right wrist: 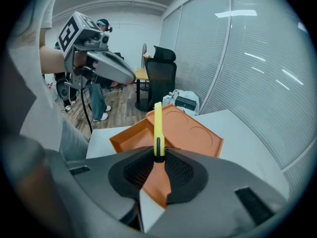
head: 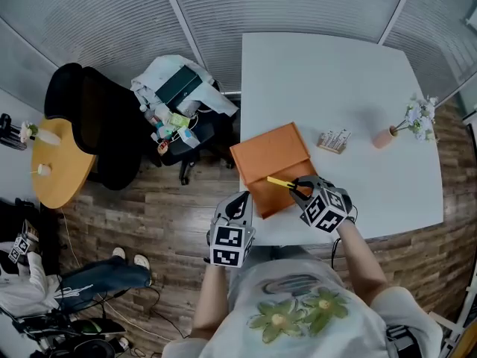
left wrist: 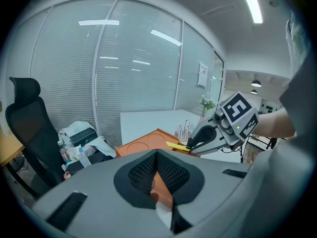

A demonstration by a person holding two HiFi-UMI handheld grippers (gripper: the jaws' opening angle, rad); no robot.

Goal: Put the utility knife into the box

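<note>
An orange box (head: 272,155) lies open near the front left corner of the white table (head: 335,80), its lid tilted back behind the shallow tray (right wrist: 130,138). My right gripper (head: 299,188) is shut on a yellow utility knife (head: 280,183). The knife (right wrist: 158,125) sticks out past the jaws and hangs just above the tray's near right part. My left gripper (head: 240,201) hovers at the table's front edge by the box's near left corner, its pads (left wrist: 143,172) together with nothing between them. From there the box (left wrist: 148,140), the knife (left wrist: 176,145) and the right gripper (left wrist: 200,139) all show.
A small wooden holder (head: 333,141) and a pink vase of flowers (head: 384,137) stand right of the box. Off the table's left are a black office chair (head: 97,125), a seat piled with bags and bottles (head: 179,99), a round wooden table (head: 59,162) and a person's legs (head: 104,273).
</note>
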